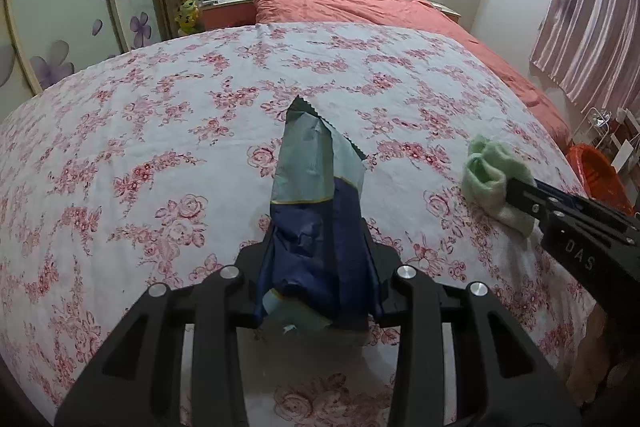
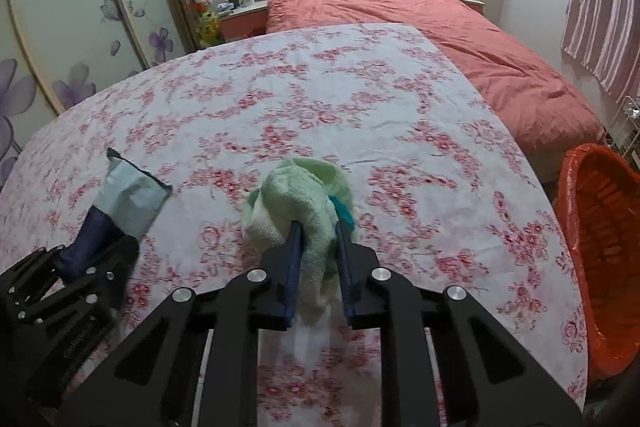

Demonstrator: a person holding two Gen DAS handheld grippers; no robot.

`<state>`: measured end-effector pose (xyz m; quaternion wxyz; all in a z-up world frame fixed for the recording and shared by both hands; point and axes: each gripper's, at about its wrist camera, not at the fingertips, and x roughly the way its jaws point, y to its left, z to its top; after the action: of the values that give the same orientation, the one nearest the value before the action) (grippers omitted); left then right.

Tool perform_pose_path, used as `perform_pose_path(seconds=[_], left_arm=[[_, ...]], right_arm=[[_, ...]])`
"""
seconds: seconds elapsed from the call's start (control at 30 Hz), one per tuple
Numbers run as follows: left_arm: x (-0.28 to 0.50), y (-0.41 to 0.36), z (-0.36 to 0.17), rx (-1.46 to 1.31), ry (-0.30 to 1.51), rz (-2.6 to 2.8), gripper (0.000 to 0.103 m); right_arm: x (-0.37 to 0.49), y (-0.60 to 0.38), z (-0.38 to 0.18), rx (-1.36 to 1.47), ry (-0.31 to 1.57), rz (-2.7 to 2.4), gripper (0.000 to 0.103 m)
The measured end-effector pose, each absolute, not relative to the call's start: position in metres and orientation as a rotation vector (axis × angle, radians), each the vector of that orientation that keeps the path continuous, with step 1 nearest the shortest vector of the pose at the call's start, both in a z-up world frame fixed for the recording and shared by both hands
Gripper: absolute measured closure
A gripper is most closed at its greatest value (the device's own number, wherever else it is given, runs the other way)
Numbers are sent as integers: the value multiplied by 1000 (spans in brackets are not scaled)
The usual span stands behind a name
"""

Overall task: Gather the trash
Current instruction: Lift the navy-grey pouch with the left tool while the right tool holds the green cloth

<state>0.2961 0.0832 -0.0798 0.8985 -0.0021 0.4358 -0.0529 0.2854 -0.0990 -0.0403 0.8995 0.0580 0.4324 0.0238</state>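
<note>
A bedroom, its floral tabletop [image 2: 280,99] standing before the bed. The left gripper [image 1: 316,259] clamps its jaws on a blue wrapper [image 1: 316,195]; right of that wrapper, the right gripper [image 2: 316,239] grips a green cloth [image 2: 296,199]. Both look lifted; the red-lined bin [image 2: 600,227], farther right, awaits them.

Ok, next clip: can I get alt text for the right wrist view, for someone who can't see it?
The right gripper is shut on a crumpled pale green cloth above a floral bedspread. At lower left the left gripper holds a blue and grey wrapper. An orange-lined bin stands at the right edge, with a salmon duvet behind.
</note>
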Motion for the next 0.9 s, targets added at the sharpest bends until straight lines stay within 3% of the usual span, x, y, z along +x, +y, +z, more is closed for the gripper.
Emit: perform_pose_path(seconds=[0.37, 0.53, 0.9], left_arm=[[297, 81, -80, 2, 906, -109, 58], [298, 75, -82, 33, 913, -113, 48], [299, 86, -80, -22, 907, -108, 48]], right_arm=[[281, -100, -44, 89, 884, 30, 85], [280, -105, -44, 119, 889, 36, 85], [279, -110, -46, 147, 892, 44, 83]])
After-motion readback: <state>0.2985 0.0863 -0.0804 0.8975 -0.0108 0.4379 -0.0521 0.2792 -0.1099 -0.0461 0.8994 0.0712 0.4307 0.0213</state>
